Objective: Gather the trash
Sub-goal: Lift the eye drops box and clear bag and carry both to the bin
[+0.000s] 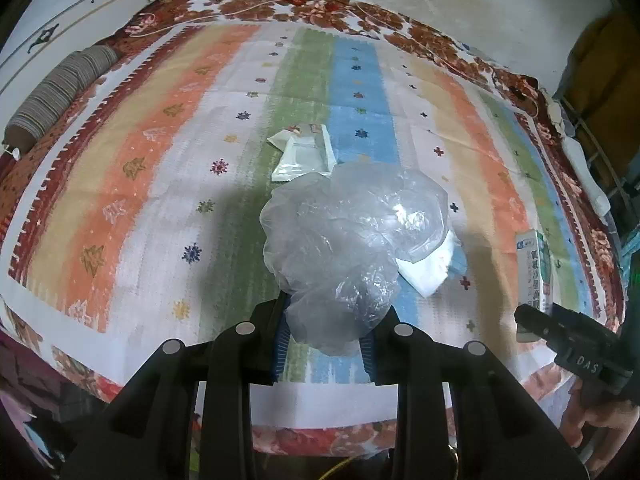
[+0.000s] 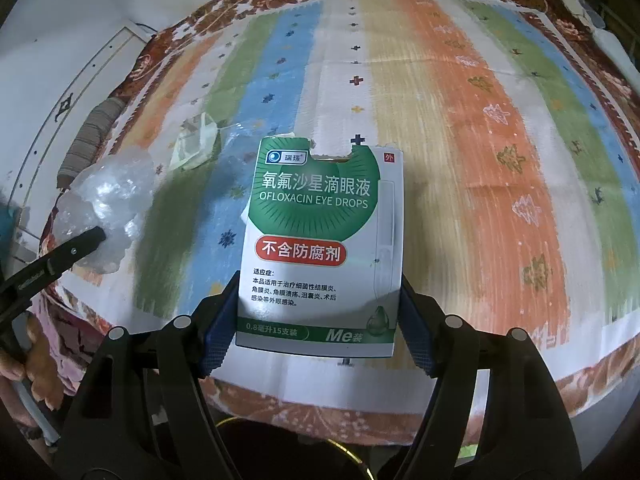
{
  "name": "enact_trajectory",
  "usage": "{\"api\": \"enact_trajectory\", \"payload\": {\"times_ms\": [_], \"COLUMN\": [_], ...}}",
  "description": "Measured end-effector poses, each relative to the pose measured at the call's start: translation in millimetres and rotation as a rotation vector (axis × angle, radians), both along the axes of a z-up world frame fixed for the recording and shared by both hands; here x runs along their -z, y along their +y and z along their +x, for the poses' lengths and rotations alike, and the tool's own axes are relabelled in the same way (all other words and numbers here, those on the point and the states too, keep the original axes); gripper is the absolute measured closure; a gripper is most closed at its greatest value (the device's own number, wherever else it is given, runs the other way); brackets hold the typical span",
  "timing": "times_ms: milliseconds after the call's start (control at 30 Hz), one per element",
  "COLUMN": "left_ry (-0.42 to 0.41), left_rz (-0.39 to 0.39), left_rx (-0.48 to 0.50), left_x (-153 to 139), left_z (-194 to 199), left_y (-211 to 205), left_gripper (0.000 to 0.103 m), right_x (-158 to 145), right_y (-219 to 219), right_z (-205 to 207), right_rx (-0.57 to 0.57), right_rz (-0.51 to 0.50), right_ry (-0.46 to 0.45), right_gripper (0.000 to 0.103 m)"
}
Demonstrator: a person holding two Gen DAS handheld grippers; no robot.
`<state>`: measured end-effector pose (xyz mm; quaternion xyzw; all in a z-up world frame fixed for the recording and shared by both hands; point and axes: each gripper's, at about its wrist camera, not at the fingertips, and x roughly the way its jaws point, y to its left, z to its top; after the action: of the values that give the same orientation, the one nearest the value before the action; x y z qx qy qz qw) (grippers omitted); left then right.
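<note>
Trash in both claws: my left claw [image 1: 326, 340] pinches the crumpled clear plastic bag [image 1: 352, 248], my right claw [image 2: 316, 320] clamps the green-and-white eye-drops carton [image 2: 320, 240], both lifted off the bed [image 1: 160, 184] for binning.

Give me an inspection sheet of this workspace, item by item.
Surface: striped cloth over a floral blanket.
Job's things: clear plastic bag in left tongs; eye drops box in right tongs.
Clutter: white wrappers and a white packet on the cloth.
Grippers: both shut on trash.
Cables: thin cord along the far edge.
Surroundings: striped bolster, white wall.
</note>
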<state>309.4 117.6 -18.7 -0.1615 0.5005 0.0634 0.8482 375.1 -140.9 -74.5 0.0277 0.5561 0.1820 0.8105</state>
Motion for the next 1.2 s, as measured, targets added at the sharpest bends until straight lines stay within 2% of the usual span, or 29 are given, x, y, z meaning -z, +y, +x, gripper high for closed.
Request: {"api": "enact_trajectory", "payload": {"times_ms": [267, 833, 1200], "left_ry": [-0.025, -0.065, -0.102], "left_rz": [-0.041, -0.070, -0.108], "left_rx": [-0.006, -0.004, -0.007], "left_x": [-9.5, -16.1, -21.2], "left_z": [-24.2, -69.8, -100.3], "left_y": [-9.4, -36.5, -45.0], "left_gripper": [0.075, 0.075, 0.075], "right_x": [-12.7, -40.6, -47.0], "right_y": [1.5, -5.4, -8.4], "right_z": [-24.0, -88.6, -132.9], "right_rx": [-0.029, -0.046, -0.088], "right_rz": [-0.042, 0.033, -0.002], "right_ry": [-0.060, -0.132, -0.179], "right_gripper": [0.036, 0.036, 0.036]}}
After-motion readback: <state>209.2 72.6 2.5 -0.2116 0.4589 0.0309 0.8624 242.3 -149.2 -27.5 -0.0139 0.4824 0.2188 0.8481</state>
